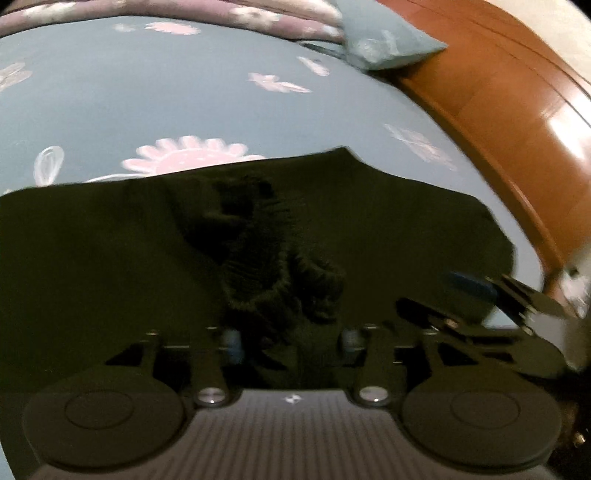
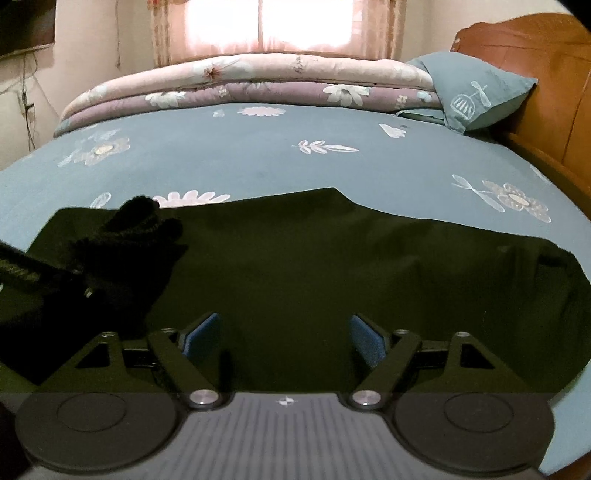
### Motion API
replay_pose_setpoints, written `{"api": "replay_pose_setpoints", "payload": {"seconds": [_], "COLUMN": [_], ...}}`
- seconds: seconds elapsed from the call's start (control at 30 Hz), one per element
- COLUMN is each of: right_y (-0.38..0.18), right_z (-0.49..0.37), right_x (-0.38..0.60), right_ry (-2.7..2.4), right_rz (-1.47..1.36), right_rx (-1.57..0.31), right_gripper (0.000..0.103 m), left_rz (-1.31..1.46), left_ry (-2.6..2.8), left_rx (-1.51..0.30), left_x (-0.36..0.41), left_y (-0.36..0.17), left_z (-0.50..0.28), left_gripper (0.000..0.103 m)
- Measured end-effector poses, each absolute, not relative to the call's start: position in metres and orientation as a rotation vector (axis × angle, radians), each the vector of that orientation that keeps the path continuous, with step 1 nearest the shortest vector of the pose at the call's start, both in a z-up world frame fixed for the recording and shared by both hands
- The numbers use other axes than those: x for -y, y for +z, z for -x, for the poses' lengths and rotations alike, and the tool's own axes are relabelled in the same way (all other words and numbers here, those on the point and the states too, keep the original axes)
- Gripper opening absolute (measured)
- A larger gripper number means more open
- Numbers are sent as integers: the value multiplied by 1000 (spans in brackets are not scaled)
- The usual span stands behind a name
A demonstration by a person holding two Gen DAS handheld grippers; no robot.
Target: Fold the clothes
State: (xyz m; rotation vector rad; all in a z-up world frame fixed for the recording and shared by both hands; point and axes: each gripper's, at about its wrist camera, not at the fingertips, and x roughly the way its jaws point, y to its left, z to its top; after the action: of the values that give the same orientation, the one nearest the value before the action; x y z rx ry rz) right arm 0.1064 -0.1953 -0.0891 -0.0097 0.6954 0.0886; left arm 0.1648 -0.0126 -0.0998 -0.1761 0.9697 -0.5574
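A dark green garment (image 1: 110, 258) lies spread flat on the bed, and it fills the lower half of the right wrist view as garment (image 2: 332, 266). A bunched ribbed edge (image 1: 258, 251) of it stands up between the fingers of my left gripper (image 1: 291, 341), whose jaws are apart and not pressing on it. My right gripper (image 2: 284, 336) is open wide just above the flat cloth, with nothing pinched. It shows at the right of the left wrist view as right gripper (image 1: 454, 299). In the right wrist view the ribbed bunch (image 2: 144, 218) rises at the left, beside the left tool's body (image 2: 22, 273).
The bed has a blue flowered sheet (image 2: 258, 155). A folded quilt (image 2: 258, 81) and a blue pillow (image 2: 476, 96) lie at its far side. A wooden headboard (image 2: 535, 74) runs along the right, seen too as wooden frame (image 1: 498, 92). A curtained window (image 2: 269, 26) is behind.
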Motion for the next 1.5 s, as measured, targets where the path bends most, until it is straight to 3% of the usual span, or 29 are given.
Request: {"api": "replay_pose_setpoints", "payload": {"seconds": [0.03, 0.17, 0.37, 0.43, 0.5, 0.57, 0.8, 0.93, 1.17, 1.33, 1.5], "right_y": [-88, -87, -83, -80, -75, -67, -47, -66, -95, -68, -76], "right_z": [-106, -104, -101, -104, -107, -109, -119, -129, -121, -109, -115], "right_x": [197, 205, 222, 223, 216, 205, 120, 99, 163, 165, 159], "right_ry": [89, 59, 111, 177, 249, 327, 560, 503, 384, 388, 295], "right_rz": [0, -19, -159, -246, -279, -294, -66, 23, -131, -160, -75], "right_rx": [-693, -685, -674, -669, -649, -619, -543, -641, -783, -704, -738], "right_gripper": [89, 89, 88, 82, 65, 62, 62, 61, 62, 63, 66], "left_rz": [164, 145, 217, 256, 257, 234, 204, 167, 193, 178, 189], "left_ry": [-587, -646, -534, -510, -481, -473, -514, -512, -503, -557, -636], "left_rx": [-964, -925, -877, -929, -1011, -1049, -1053, -1063, -1065, -1031, -1046], "left_x": [13, 3, -63, -79, -85, -86, -82, -85, -96, -80, -63], "left_y": [-95, -73, -61, -74, -94, -109, -101, -103, -105, -92, -96], "left_z": [-162, -152, -148, -148, -146, -138, -124, -118, -117, -115, -111], "left_gripper": [66, 66, 73, 73, 73, 73, 74, 74, 75, 75, 75]}}
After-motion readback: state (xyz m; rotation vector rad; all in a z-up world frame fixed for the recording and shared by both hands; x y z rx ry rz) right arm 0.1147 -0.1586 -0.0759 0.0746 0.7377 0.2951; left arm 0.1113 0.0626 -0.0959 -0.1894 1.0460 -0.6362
